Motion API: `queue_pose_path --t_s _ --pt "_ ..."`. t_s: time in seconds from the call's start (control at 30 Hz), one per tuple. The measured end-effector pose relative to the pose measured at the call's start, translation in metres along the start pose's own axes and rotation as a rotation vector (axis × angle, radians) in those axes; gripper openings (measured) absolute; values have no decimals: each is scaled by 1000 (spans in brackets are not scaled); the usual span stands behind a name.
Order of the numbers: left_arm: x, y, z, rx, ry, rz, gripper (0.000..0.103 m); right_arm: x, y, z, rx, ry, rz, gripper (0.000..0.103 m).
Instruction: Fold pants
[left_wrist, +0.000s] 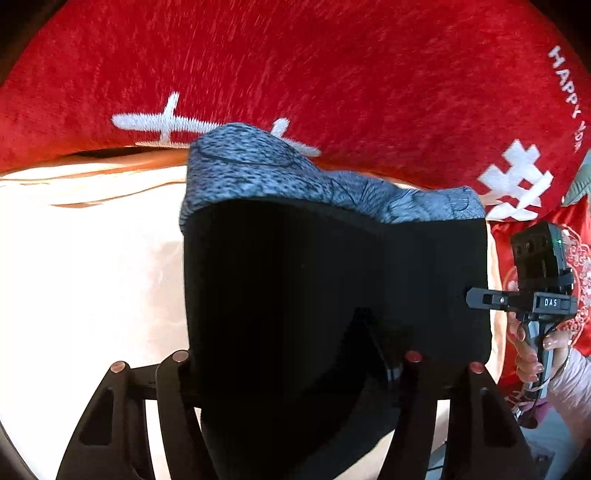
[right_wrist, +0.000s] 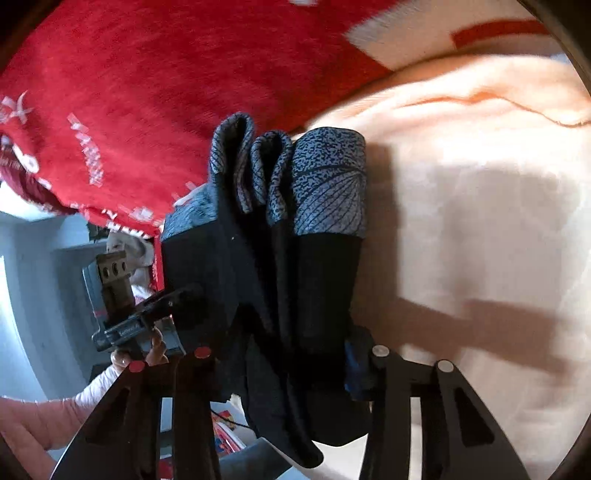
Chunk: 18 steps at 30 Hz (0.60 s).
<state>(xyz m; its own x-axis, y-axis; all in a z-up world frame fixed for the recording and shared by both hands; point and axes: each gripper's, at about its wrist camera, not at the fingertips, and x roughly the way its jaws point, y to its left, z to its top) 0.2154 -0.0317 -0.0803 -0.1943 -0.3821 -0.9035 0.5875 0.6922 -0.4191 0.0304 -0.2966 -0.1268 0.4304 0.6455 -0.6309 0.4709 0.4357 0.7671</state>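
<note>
Both tongs clamped on pants (left_wrist: 332, 280): left tongs (left_wrist: 295, 363), right tongs (right_wrist: 291, 356). Keep your edges level, lower onto bed (left_wrist: 92, 258) smoothly.

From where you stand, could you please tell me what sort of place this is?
Most likely a bedroom: the black pants with grey patterned cuffs are held above a pale peach bed sheet, with a plush red blanket with white embroidery beside it.

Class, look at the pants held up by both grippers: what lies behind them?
Behind the pants: a red blanket with white lettering, above a cream bedsheet. Whatever lies directly behind the fabric is hidden.
</note>
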Motion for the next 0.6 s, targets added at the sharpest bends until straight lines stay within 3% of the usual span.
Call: queue_pose_path --t_s 0.27,0.37,0.6 --pt "-55 -15 -50 21 -6 49 66 -14 30 -45 6 6 78 45" --pt "-59 -25 -68 9 3 69 66 -15 34 -70 26 11 117 45" --pt "-51 2 -113 -33 51 49 66 -2 28 -135 91 -7 125 45"
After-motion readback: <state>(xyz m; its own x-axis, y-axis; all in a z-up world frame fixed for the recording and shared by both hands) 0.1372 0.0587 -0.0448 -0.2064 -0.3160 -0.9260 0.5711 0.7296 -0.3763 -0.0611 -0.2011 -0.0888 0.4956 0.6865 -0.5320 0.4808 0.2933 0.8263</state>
